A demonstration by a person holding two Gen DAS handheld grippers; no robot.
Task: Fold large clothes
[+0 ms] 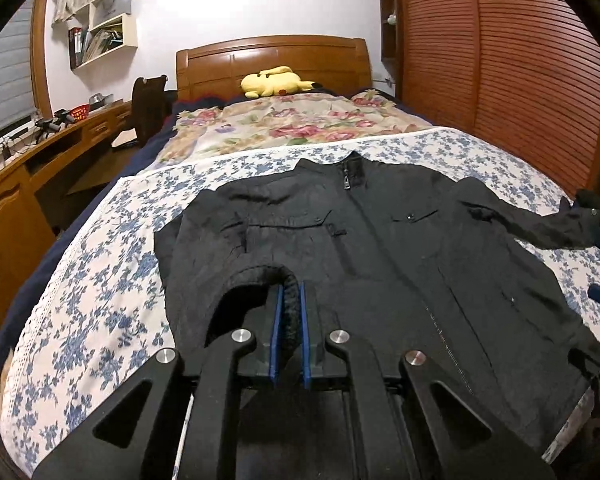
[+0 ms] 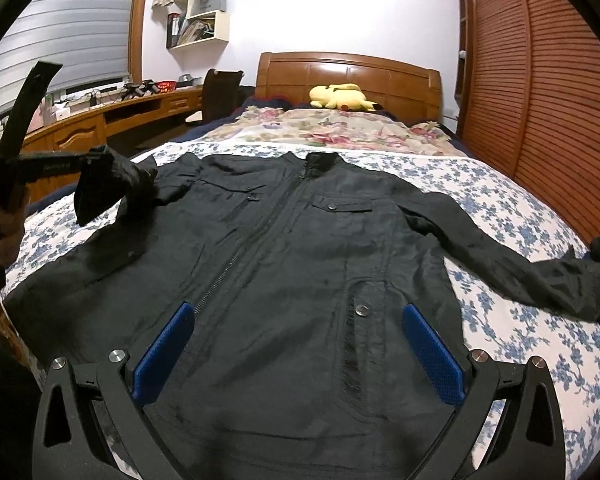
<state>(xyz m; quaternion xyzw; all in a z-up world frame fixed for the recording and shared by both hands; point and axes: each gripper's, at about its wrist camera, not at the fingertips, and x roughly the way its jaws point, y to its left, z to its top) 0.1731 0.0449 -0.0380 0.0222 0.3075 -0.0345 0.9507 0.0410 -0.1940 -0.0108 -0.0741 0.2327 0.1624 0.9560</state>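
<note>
One black jacket (image 2: 300, 264) lies front-up on the bed (image 1: 100, 280), zipped, directly ahead of both tools. Left tool (image 1: 290, 300): jaws nearly closed, pinching one sleeve cuff (image 1: 288, 280). Right tool (image 2: 300, 344): jaws spread wide above the hem, gripping nothing. One yellow plush toy (image 1: 274, 80) beyond. No legible writing.

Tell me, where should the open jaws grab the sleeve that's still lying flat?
Probably at its cuff, coming from the outer bed edge. That sleeve lies stretched away from the black jacket, so its free end is easiest to pinch and carry inward.
</note>
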